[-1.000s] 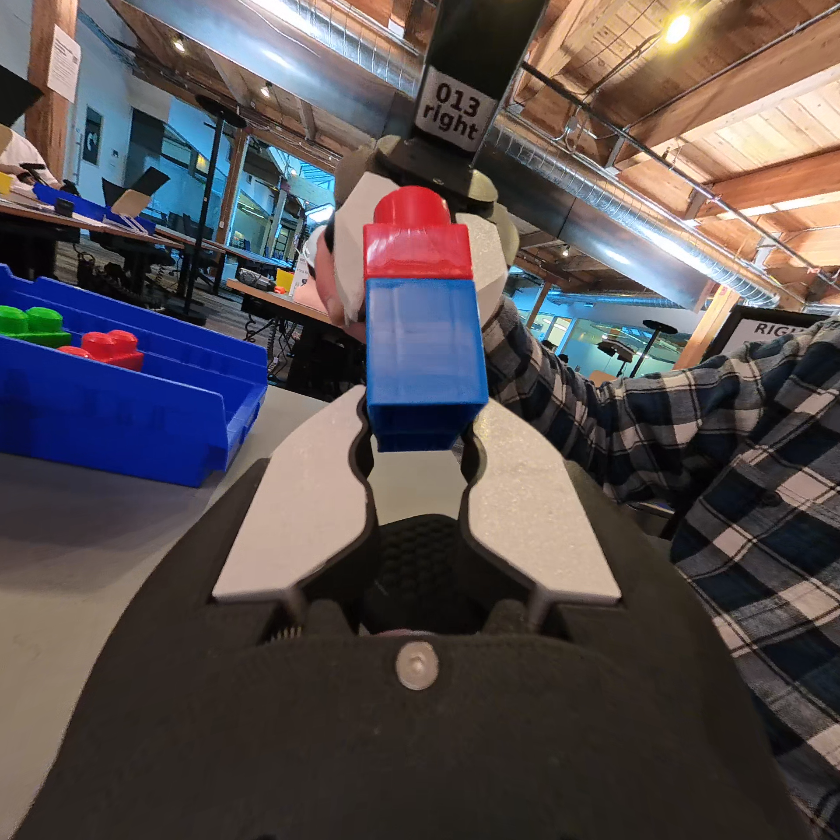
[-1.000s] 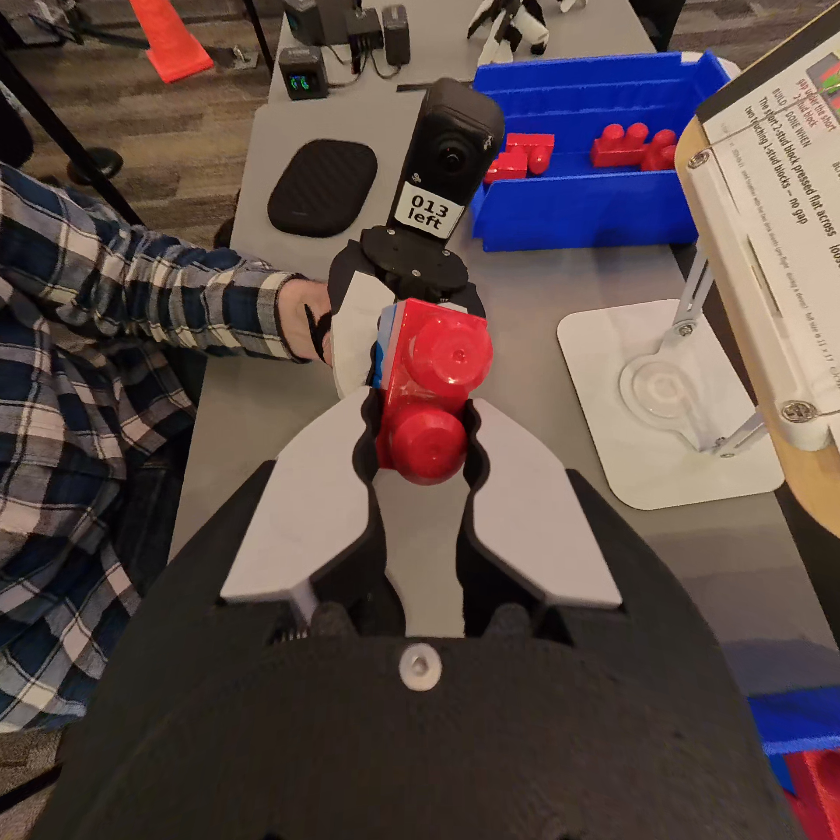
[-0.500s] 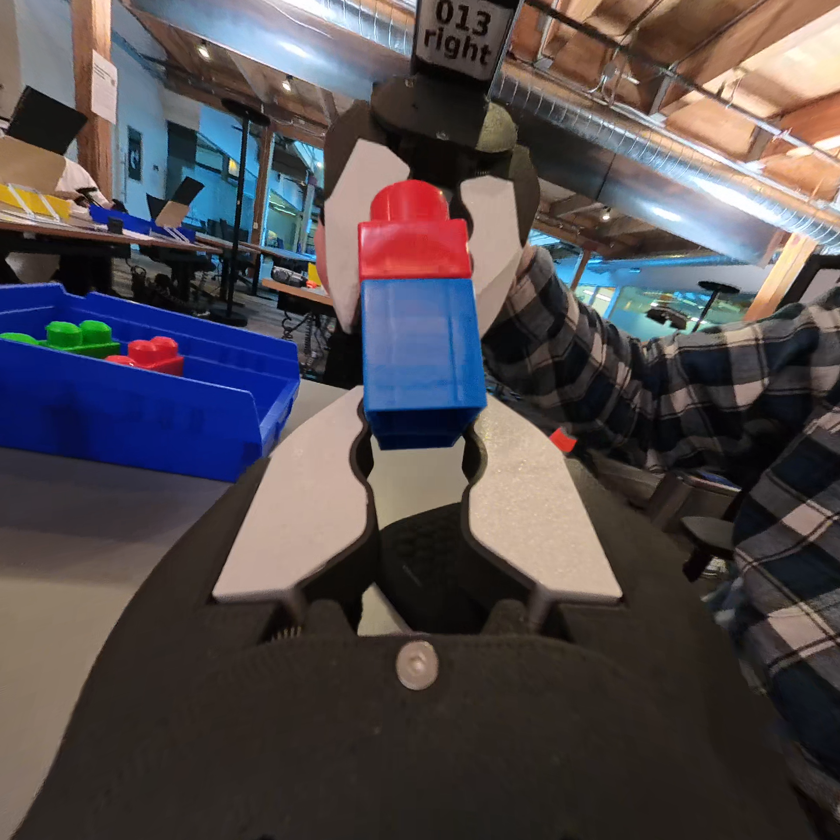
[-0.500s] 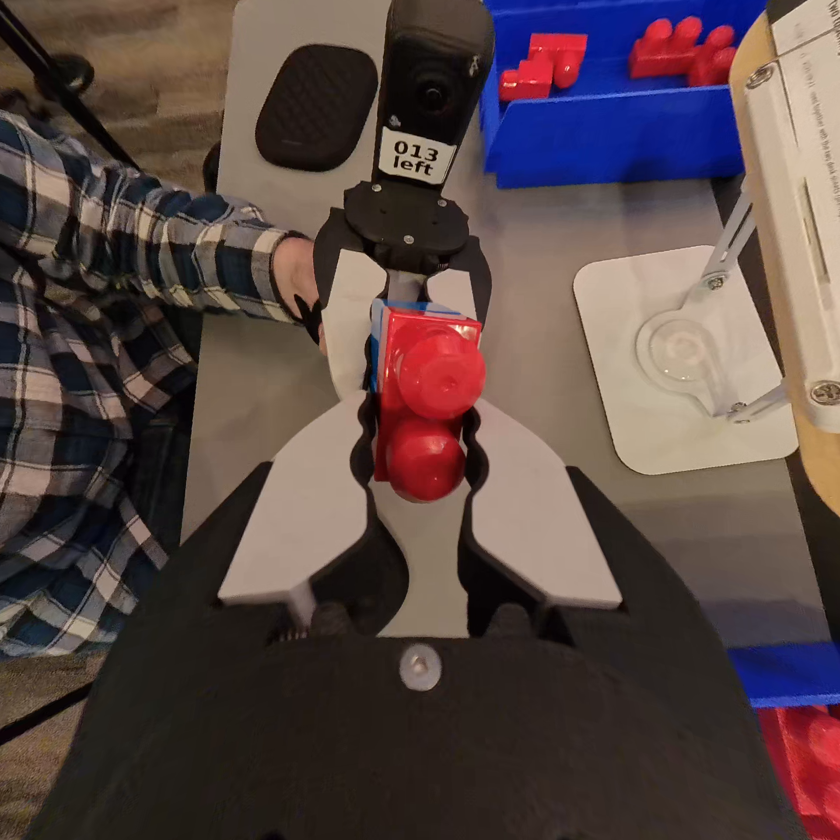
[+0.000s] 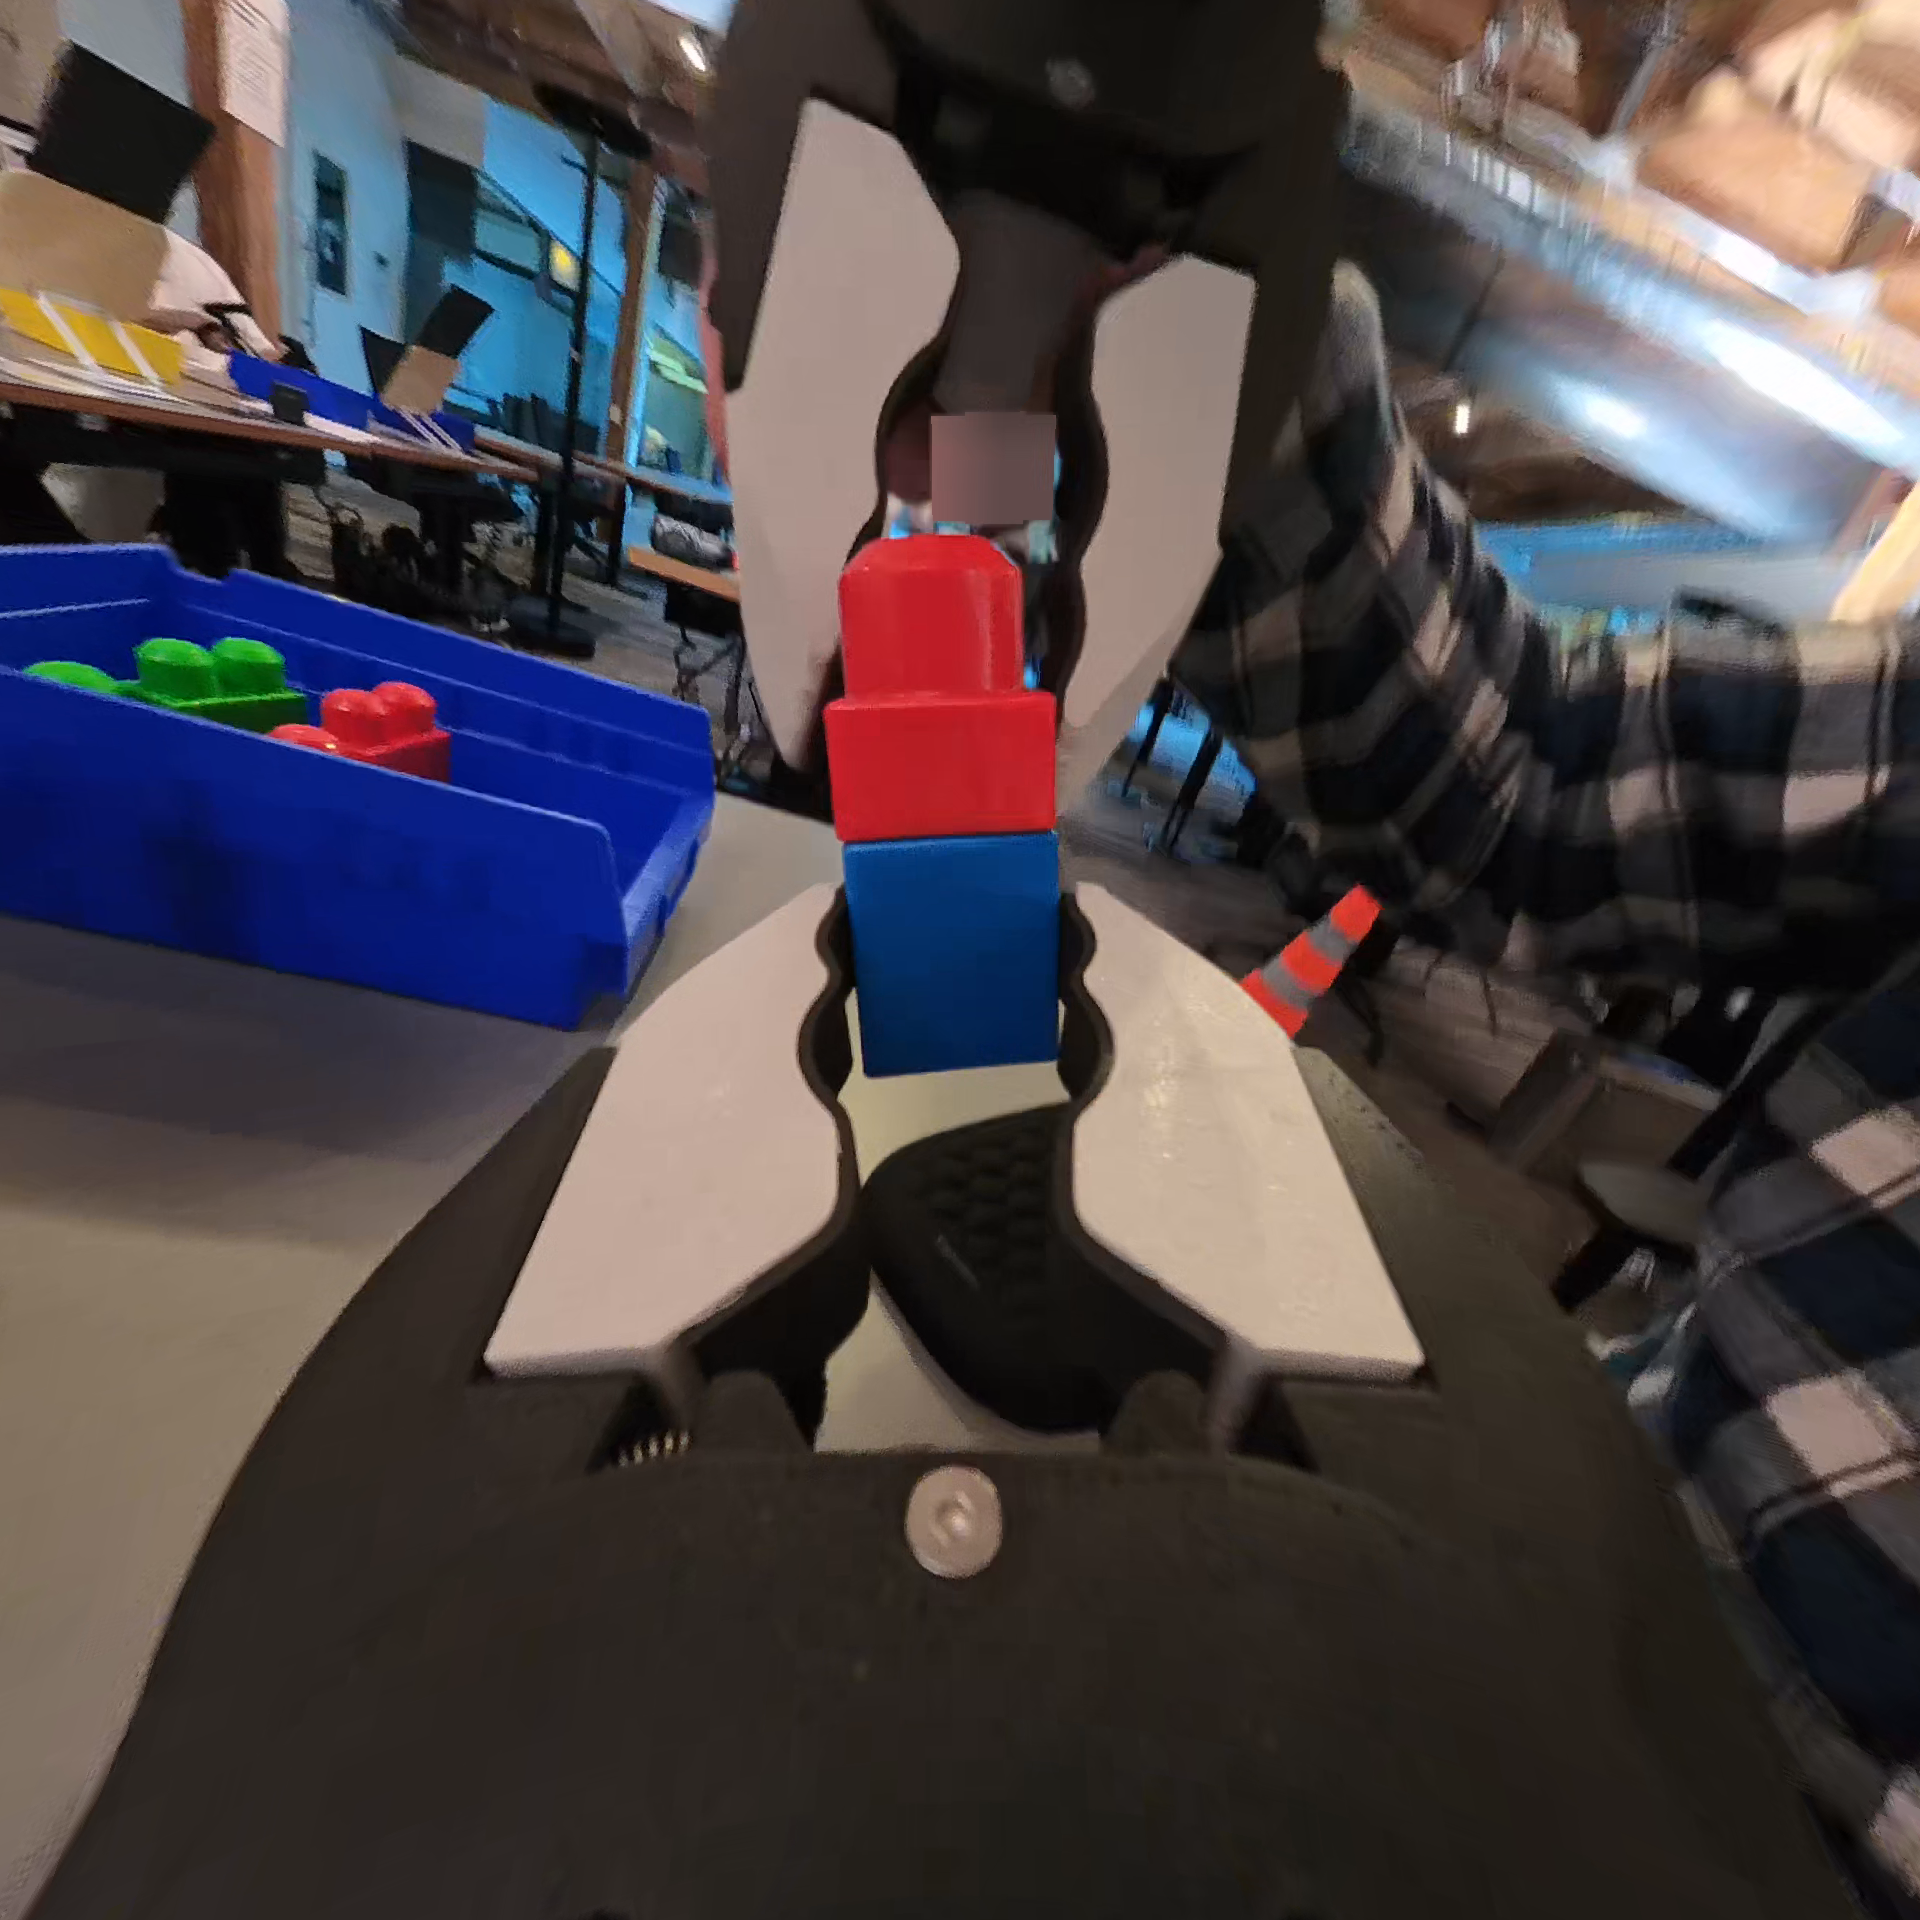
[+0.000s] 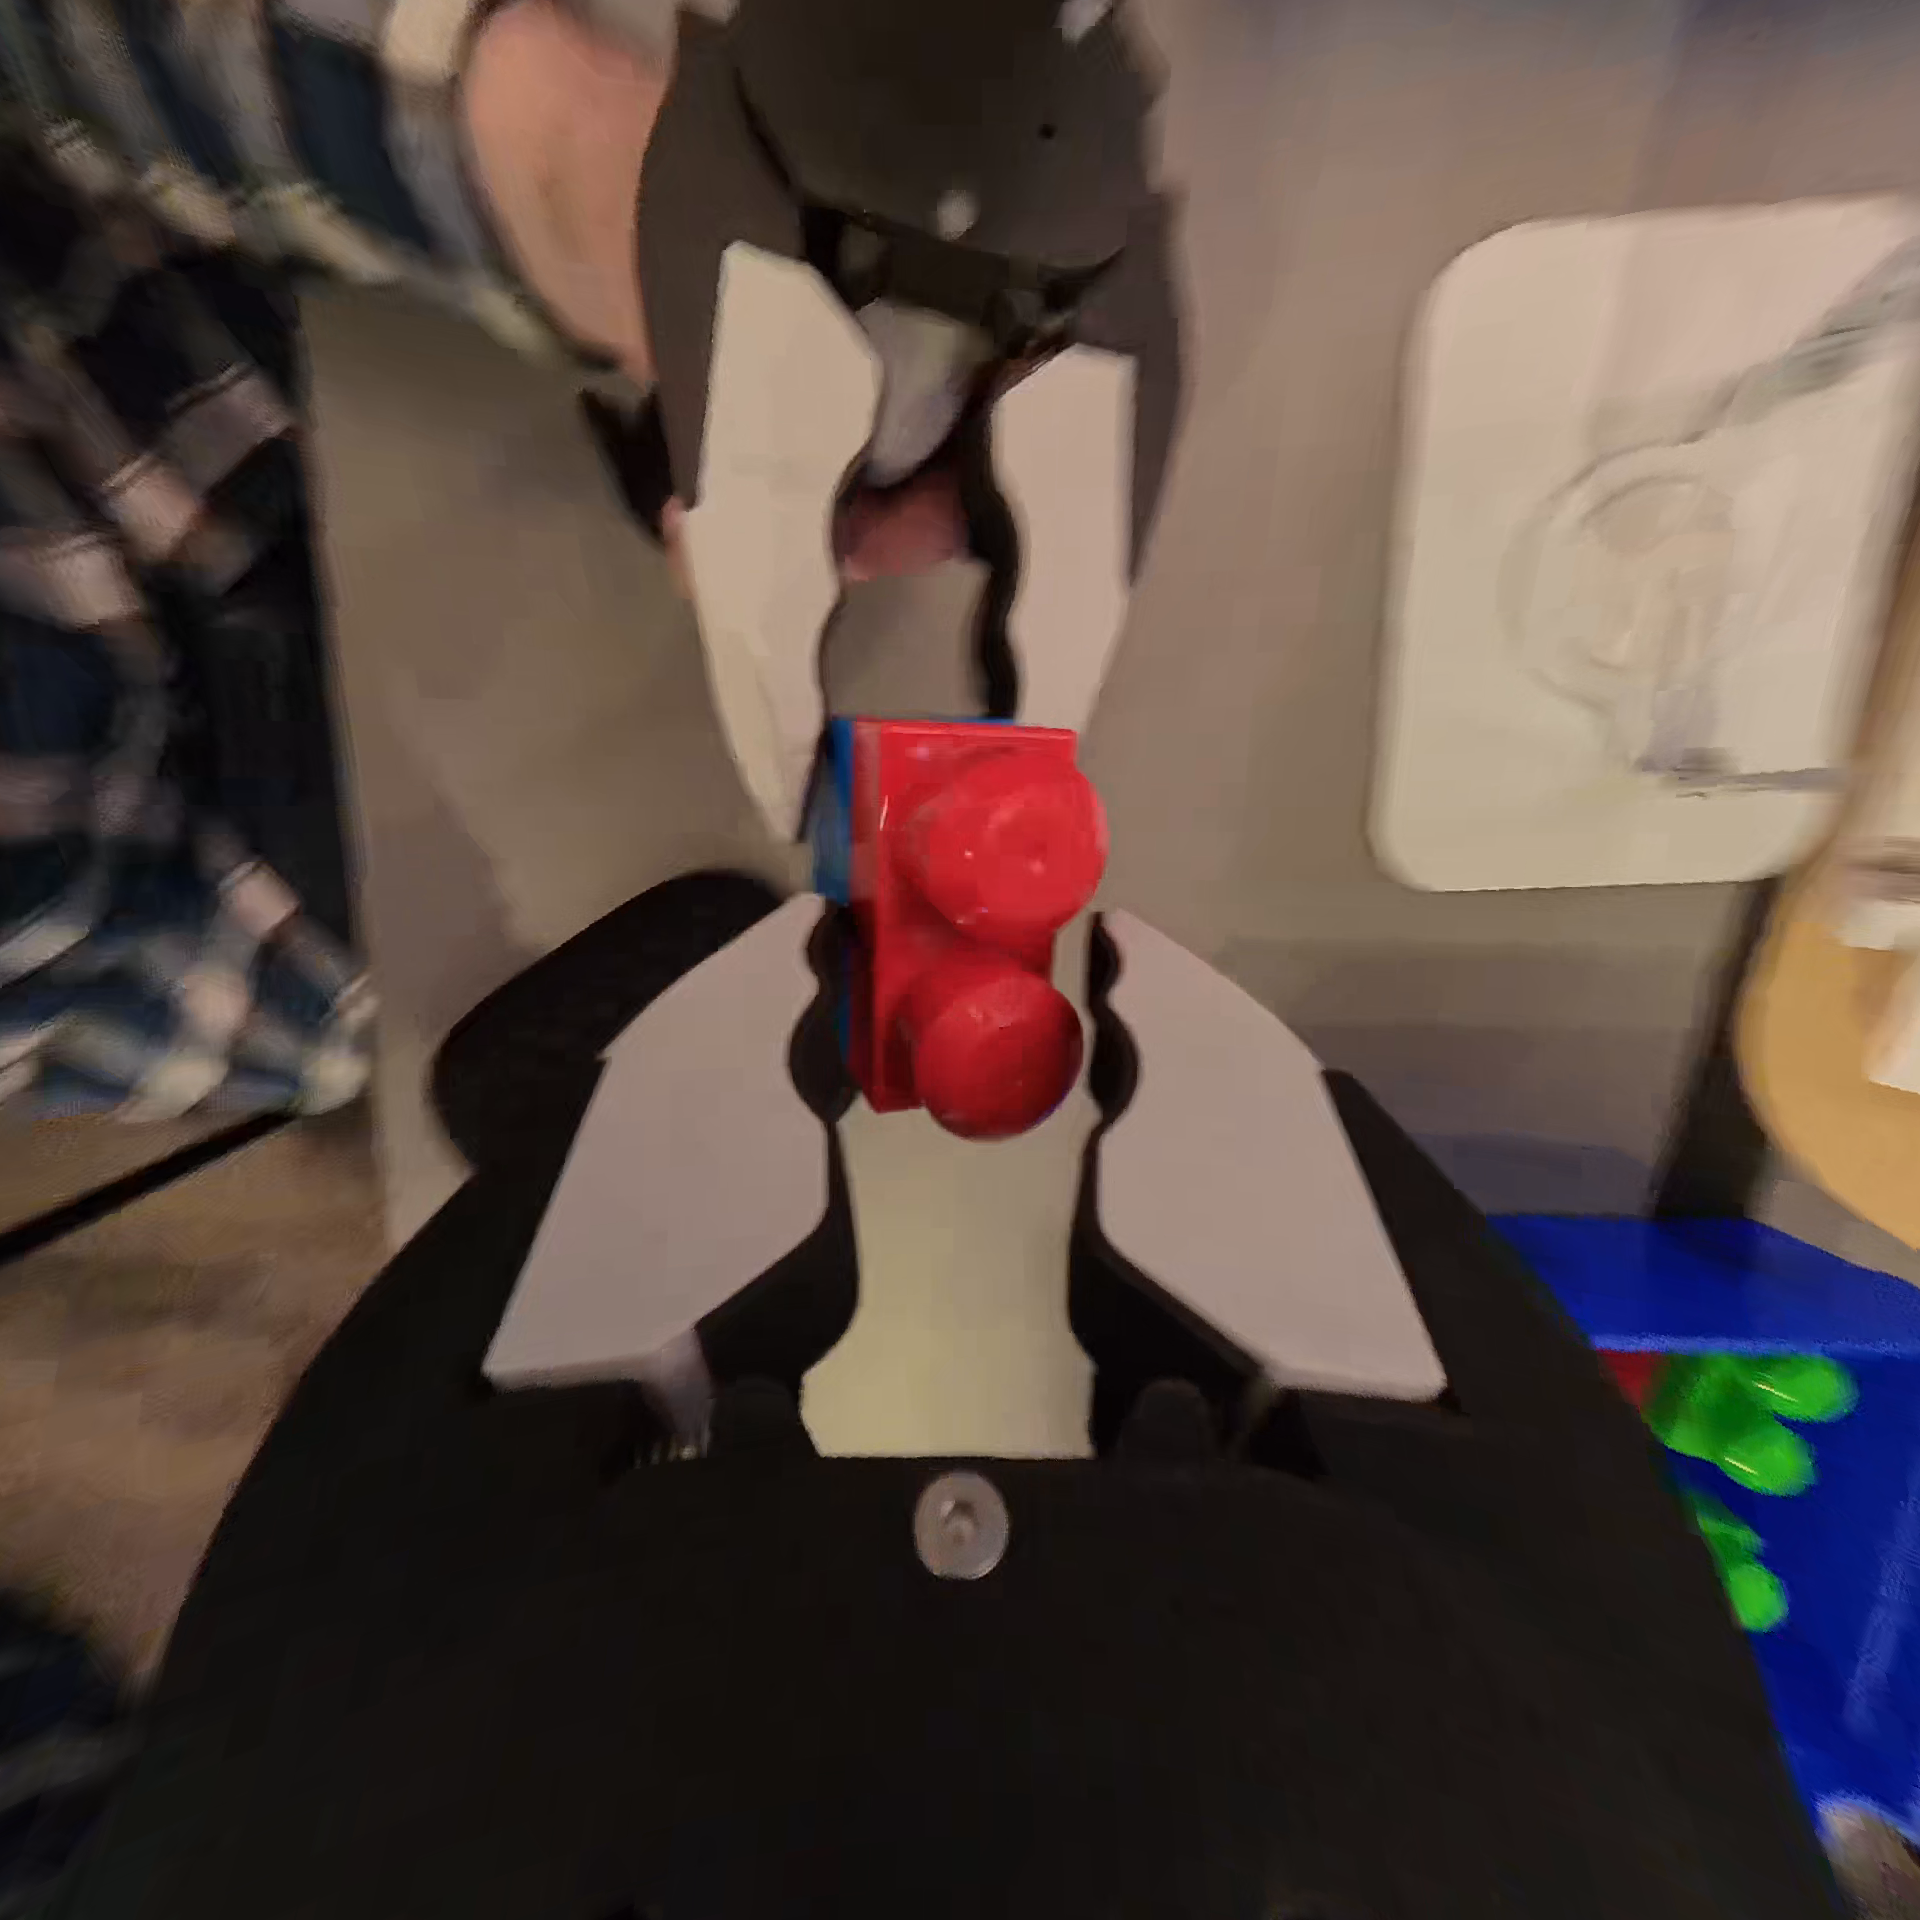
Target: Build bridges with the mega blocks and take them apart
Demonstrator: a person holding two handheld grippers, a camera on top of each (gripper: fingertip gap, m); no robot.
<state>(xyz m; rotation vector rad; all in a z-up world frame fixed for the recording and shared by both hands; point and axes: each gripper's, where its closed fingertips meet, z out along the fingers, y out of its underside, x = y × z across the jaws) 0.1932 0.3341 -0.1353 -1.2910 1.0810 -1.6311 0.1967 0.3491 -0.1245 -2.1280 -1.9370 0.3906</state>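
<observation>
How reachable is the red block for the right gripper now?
Likely yes: the right gripper is open with the red block between its fingers; the left gripper clamps only the blue block underneath.

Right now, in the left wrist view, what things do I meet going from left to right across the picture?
green block → small red block in the blue bin → red-on-blue block stack → orange cone → plaid sleeve.
</observation>
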